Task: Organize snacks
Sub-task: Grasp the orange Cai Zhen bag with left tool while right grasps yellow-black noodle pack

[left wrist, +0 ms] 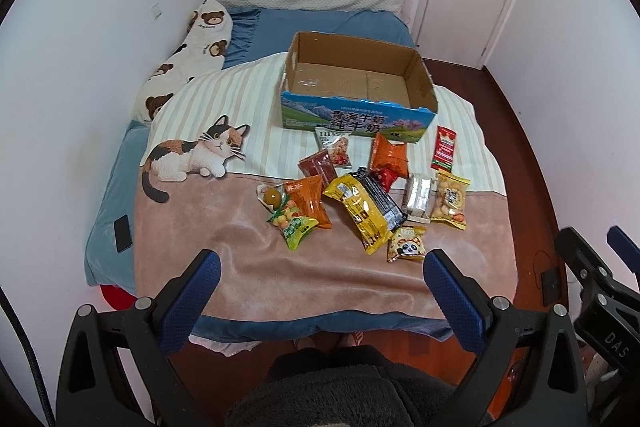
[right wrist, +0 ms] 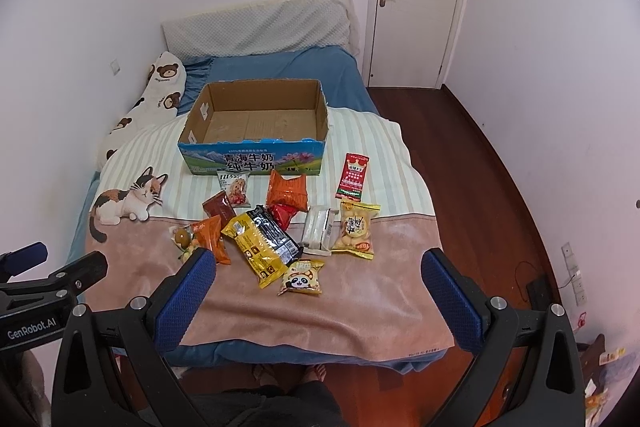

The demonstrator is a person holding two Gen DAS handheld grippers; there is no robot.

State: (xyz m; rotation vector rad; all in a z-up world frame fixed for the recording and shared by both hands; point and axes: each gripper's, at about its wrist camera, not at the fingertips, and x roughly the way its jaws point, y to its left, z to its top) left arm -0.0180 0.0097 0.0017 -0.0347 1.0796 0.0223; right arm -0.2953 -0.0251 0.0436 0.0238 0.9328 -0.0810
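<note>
Thirteen snack packets [right wrist: 276, 227], one box [right wrist: 256, 125], two spread tongs [left wrist: 320, 291]

Your right gripper [right wrist: 320, 279] hangs wide open above the near end of the bed [right wrist: 280, 75], its blue-padded fingers [right wrist: 184, 291] holding nothing. Between them lies a small panda-print snack packet [right wrist: 302, 281] on the pink and cream striped cat-print blanket [right wrist: 320, 315]. Just beyond it, a long yellow and black snack bag [right wrist: 260, 247] overlaps other wrappers, with a yellow cookie packet [right wrist: 355, 230] to its right. The open cardboard milk box with a blue printed front [right wrist: 256, 125] sits empty behind the pile. Your left gripper [right wrist: 52, 267] shows at the left edge.
</note>
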